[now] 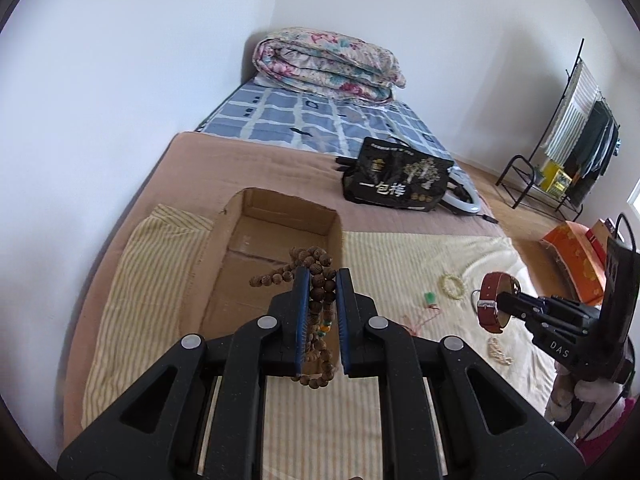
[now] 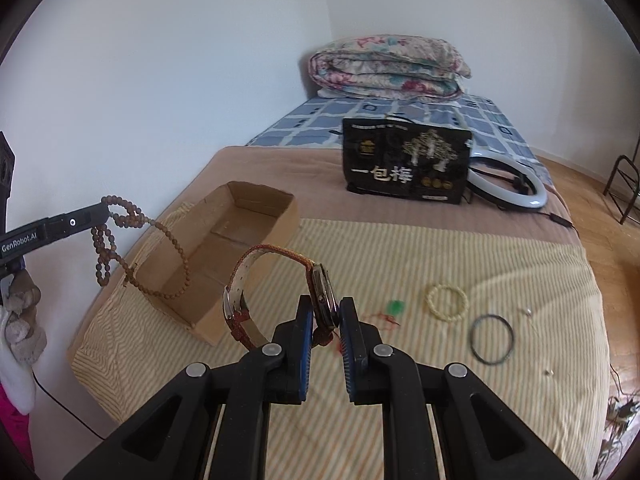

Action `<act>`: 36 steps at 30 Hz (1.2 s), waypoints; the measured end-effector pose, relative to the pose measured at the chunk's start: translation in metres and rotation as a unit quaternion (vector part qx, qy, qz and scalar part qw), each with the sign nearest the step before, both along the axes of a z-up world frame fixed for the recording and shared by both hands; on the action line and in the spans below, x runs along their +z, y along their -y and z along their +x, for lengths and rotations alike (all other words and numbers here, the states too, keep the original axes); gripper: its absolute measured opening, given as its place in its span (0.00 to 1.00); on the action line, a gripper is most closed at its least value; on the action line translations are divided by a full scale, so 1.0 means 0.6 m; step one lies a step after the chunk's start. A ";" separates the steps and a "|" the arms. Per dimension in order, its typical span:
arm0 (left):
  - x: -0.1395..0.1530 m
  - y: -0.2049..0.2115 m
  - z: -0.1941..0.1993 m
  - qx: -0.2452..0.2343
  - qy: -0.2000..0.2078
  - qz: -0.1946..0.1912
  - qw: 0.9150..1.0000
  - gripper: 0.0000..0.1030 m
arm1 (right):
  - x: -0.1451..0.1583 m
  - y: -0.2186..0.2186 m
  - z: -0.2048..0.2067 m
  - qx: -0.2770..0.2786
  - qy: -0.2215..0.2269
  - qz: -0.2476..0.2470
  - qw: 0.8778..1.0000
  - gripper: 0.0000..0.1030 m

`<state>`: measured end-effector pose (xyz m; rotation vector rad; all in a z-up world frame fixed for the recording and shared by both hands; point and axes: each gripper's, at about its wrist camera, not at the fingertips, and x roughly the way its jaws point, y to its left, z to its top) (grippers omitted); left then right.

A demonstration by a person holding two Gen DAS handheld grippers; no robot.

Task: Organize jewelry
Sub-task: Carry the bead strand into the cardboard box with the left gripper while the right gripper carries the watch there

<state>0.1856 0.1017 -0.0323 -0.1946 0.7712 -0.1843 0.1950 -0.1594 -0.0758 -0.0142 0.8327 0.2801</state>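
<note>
My left gripper [image 1: 322, 276] is shut on a long string of brown wooden beads [image 1: 320, 284], which hangs in loops over the near end of an open cardboard box [image 1: 276, 216]. From the right wrist view the beads [image 2: 120, 216] dangle from the left gripper [image 2: 105, 212] beside the box [image 2: 256, 204]. My right gripper [image 2: 326, 308] is shut on a wristwatch [image 2: 322, 296] with a red-brown strap, held above the striped cloth [image 2: 400, 380]. A cream bead bracelet [image 2: 447, 303], a green pendant on red cord [image 2: 395, 307] and a thin black ring [image 2: 492, 338] lie on the cloth.
The bed carries a black printed bag [image 2: 404, 160], a white ring light [image 2: 508, 184] and a folded floral quilt [image 2: 388, 68]. A wall runs along the left. A clothes rack [image 1: 576, 144] and an orange box [image 1: 576, 256] stand on the wooden floor at the right.
</note>
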 end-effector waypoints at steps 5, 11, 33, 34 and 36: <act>-0.022 -0.015 0.013 0.006 -0.002 0.013 1.000 0.11 | -0.010 -0.056 0.044 0.023 0.001 -0.005 1.000 0.11; -0.046 -0.019 0.028 0.007 -0.003 0.031 0.999 0.11 | -0.026 -0.104 0.099 0.037 -0.002 -0.002 0.999 0.11; -0.118 -0.029 0.068 0.015 -0.006 0.071 0.997 0.11 | -0.114 -0.218 0.225 0.060 -0.038 -0.002 0.997 0.12; -0.121 -0.030 0.069 0.015 -0.008 0.071 0.997 0.11 | -0.118 -0.221 0.229 0.061 -0.040 -0.001 0.997 0.13; -0.126 -0.030 0.070 0.014 -0.010 0.071 0.997 0.11 | -0.123 -0.226 0.232 0.062 -0.042 -0.002 0.997 0.14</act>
